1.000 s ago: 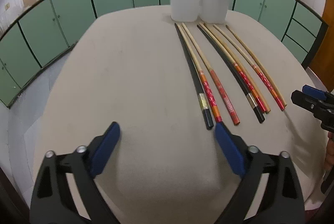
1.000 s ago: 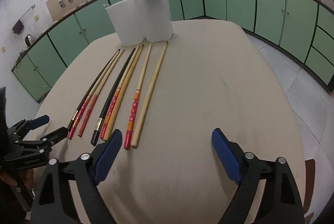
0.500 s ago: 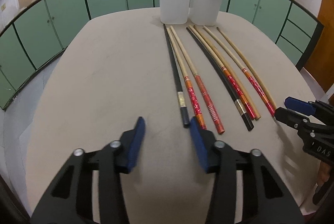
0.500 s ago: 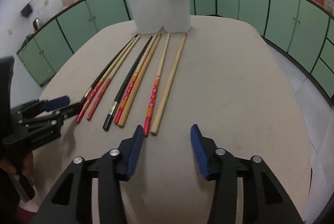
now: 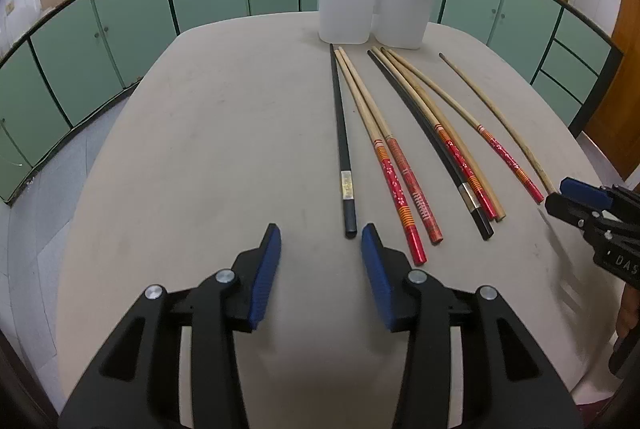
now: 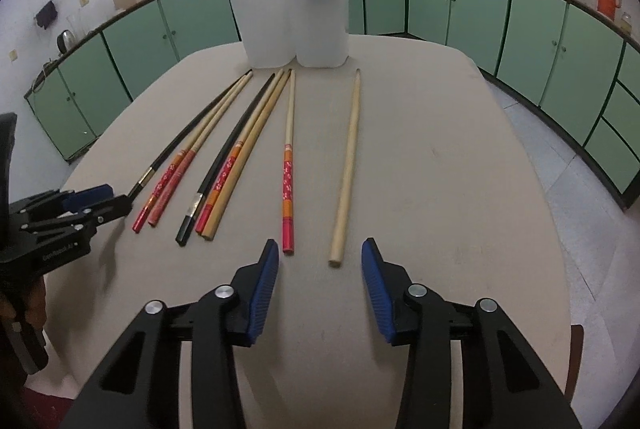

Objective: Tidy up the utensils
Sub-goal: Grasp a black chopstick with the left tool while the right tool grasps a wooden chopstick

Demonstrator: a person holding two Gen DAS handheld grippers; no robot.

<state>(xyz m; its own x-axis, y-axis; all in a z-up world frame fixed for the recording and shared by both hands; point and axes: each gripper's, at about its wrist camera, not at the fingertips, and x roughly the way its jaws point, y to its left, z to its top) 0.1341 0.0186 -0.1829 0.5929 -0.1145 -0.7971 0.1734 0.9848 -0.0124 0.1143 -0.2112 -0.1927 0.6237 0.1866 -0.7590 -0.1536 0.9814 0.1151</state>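
The plain bamboo chopstick [image 6: 346,165] lies alone on the desk [image 6: 460,189], apart from the other chopsticks [image 6: 240,157], its thick end just ahead of the right gripper [image 6: 320,269]. The black chopstick [image 5: 343,145] ends just ahead of the left gripper [image 5: 320,257]. To pick each up well, I judge the fingers should come down astride the thick end, square to the stick, low against the desk before closing, so it cannot roll away. Both pairs of fingers stand partly open, holding nothing; each stick lies just beyond the tips, not between them. Two white holders [image 6: 296,25] wait at the desk's far end.
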